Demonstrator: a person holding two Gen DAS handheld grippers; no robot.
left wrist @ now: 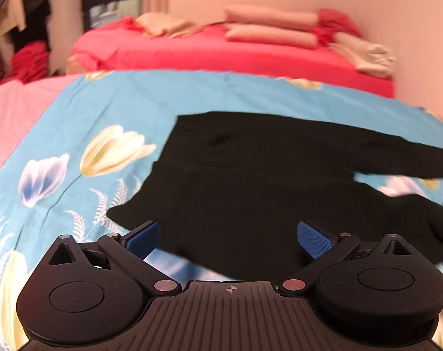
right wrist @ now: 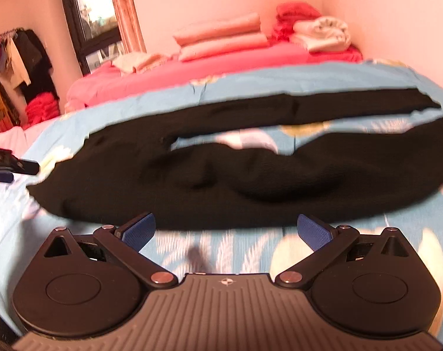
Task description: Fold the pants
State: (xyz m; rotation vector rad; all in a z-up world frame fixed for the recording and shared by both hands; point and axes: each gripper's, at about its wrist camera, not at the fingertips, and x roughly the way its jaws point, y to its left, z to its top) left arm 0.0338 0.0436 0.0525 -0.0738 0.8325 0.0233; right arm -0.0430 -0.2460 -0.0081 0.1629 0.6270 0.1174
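Lying spread on the blue flowered sheet [left wrist: 83,111], the black pants [left wrist: 250,181] are filling the middle of both wrist views, with the waist end toward nine o'clock and the two legs running off toward three o'clock. In the right wrist view the pants [right wrist: 221,181] are showing a strip of sheet [right wrist: 250,248] between the legs, the far leg sitting at twelve o'clock and the near leg bulging across the centre. The left tongs [left wrist: 228,238] are standing wide apart, holding nothing, their blue pads [left wrist: 142,238] hovering just over the near edge of the black cloth at six o'clock. The right tongs [right wrist: 225,232] are likewise gaping apart and gripping nothing, the pads [right wrist: 313,232] sitting just short of the near leg's edge, above bare sheet. At nine o'clock in the right view the tip of the left tongs [right wrist: 13,165] is poking in beside the waist end. Beyond the sheet, at twelve o'clock, a red bed cover [left wrist: 236,55] is carrying stacked pink pillows [left wrist: 271,26], and both views are looking slightly blurred
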